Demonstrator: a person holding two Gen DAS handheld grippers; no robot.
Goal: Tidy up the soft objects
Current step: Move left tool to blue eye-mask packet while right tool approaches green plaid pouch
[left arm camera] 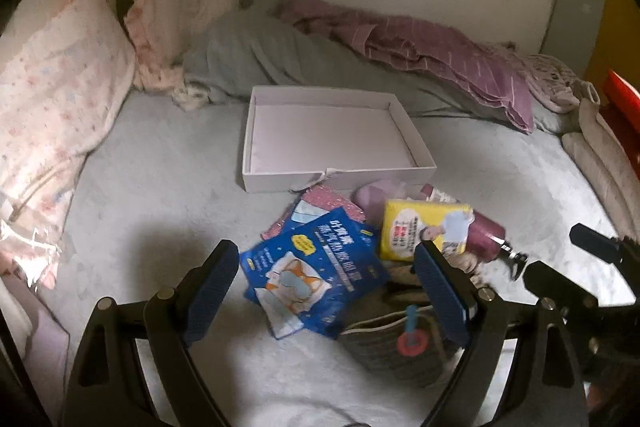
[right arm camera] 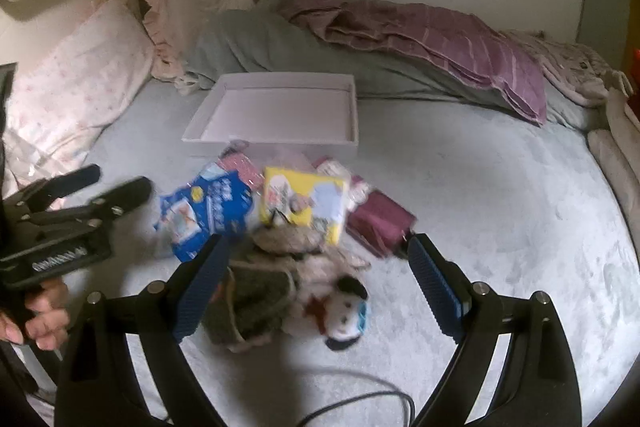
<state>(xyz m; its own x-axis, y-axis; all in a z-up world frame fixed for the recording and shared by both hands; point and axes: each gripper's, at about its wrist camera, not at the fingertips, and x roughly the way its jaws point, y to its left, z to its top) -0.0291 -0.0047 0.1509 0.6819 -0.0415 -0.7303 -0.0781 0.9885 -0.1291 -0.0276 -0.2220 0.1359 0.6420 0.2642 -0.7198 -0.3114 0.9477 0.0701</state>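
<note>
Here, a wide bed covered in a pale grey plush sheet (left arm camera: 140, 187) fills both views, with a long rumpled grey-green quilt (left arm camera: 256, 55) and a purple striped blanket (left arm camera: 440, 47) heaped along the far wall and a pink floral pillow (left arm camera: 52, 99) at the left. On the sheet sits a shallow white rectangular cardboard box (left arm camera: 332, 175), open on top, its floor bare. Just in front of the box's near wall lies the pile of soft things, touching and overlapping: a glossy blue plastic packet printed with a sleep mask (left arm camera: 316, 275), a yellow printed tissue pack (left arm camera: 424, 227), a dark maroon folded pouch (right arm camera: 380, 223), a striped grey-green drawstring bag (left arm camera: 396, 347) with a red ring on its front, a pink dotted packet (left arm camera: 316, 203) tucked under the blue one, and a small white plush toy with a dark cap (right arm camera: 344, 311) nearest the right wrist camera.

The left gripper (left arm camera: 324, 291) hangs above the pile, blue-padded fingers spread wide, nothing between them pinched. The right gripper (right arm camera: 316, 279) likewise stands wide apart over the bag and toy, gripping nothing. A bare hand (right arm camera: 40, 319) holds the left gripper's handle.
</note>
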